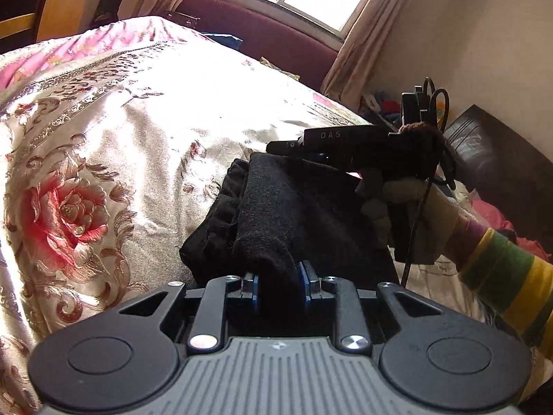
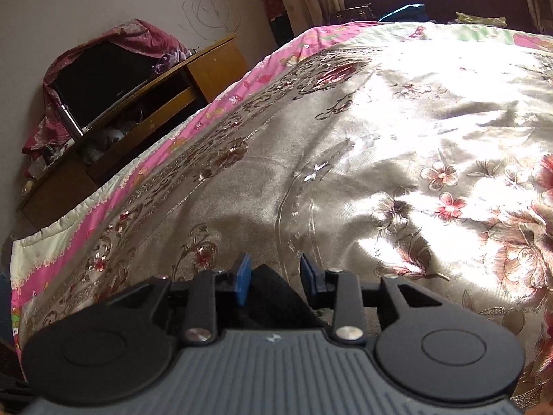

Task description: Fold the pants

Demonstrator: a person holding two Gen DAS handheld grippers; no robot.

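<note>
Black fleecy pants point(image 1: 276, 214), partly folded, are lying on the floral satin bedspread point(image 1: 121, 121) ahead of the left gripper point(image 1: 278, 278), whose narrow blue-padded jaws are pinching a fold. The right gripper point(image 2: 274, 282) is flanking dark cloth; grip unclear.

Left gripper point(image 1: 278, 278): black linkage arms, round black discs either side, ribbed grey body with a small white logo, silver screws, blue pads point(image 1: 303, 275); right gripper point(image 2: 275, 278) same build, "DAS" on its side; black cable point(image 1: 416, 221); pale glove point(image 1: 411, 207); green-yellow striped sleeve point(image 1: 508, 269)
</note>
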